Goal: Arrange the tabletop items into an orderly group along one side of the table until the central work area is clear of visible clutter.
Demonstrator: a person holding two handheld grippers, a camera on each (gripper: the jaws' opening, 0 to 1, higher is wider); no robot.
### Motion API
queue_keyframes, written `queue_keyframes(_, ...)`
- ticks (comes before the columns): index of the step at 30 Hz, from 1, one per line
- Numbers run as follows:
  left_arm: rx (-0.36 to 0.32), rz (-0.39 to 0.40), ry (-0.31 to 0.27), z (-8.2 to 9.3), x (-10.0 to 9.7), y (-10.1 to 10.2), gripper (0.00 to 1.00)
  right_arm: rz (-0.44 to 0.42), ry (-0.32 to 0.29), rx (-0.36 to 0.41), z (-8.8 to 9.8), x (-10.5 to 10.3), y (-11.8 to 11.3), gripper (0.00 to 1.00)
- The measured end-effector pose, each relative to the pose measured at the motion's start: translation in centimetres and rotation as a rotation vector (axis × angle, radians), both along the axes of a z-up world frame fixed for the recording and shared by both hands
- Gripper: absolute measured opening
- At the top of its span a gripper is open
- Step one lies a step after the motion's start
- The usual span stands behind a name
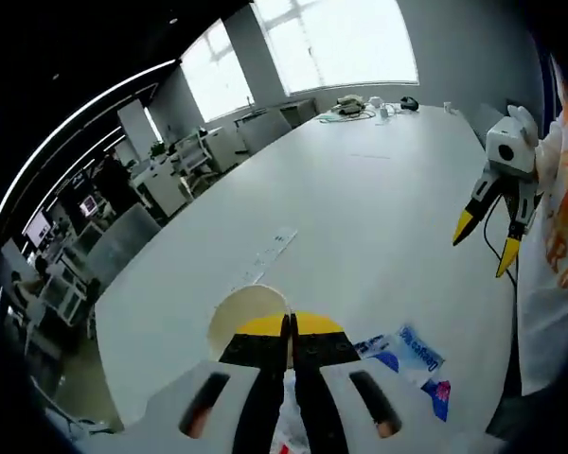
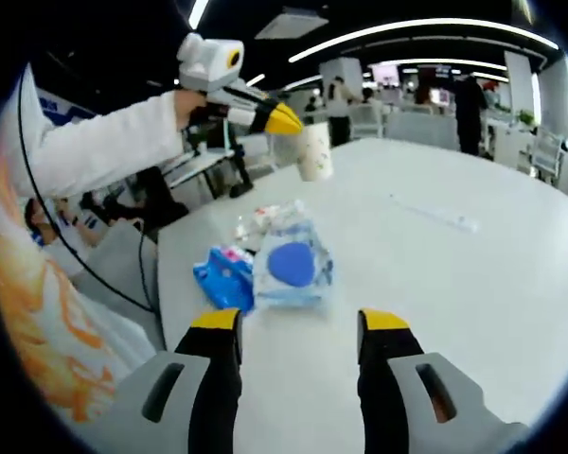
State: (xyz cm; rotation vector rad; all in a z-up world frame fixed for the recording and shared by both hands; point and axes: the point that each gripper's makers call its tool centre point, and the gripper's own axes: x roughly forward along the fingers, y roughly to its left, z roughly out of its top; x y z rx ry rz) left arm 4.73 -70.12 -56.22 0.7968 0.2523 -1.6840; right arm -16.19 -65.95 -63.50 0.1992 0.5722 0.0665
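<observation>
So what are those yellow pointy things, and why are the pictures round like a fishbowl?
They are claws, grabbing tools a person holds, one in each hand. A small camera rides on each, and its lens bends the picture round. The left gripper view looks along the left claw, which is shut on a paper cup. In the right gripper view you can see that same cup lifted above the table. The right claw is open and holds nothing. On the white table just ahead of it lie some plastic snack packets, blue and white. Across the table lies a paper strip.
</observation>
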Motion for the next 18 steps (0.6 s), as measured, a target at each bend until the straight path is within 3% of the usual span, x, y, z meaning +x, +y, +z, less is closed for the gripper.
queue_keyframes(11,0.129,0.121,-0.001,-6.4,4.2,-1.9,0.0,-0.001,0.035,0.006,-1.1,-0.2,-0.4,0.47)
queue_keyframes(18,0.162,0.179,-0.006,-9.6,5.2,-2.1,0.0,-0.003,0.074,-0.012,-1.9,-0.3,-0.9,0.47)
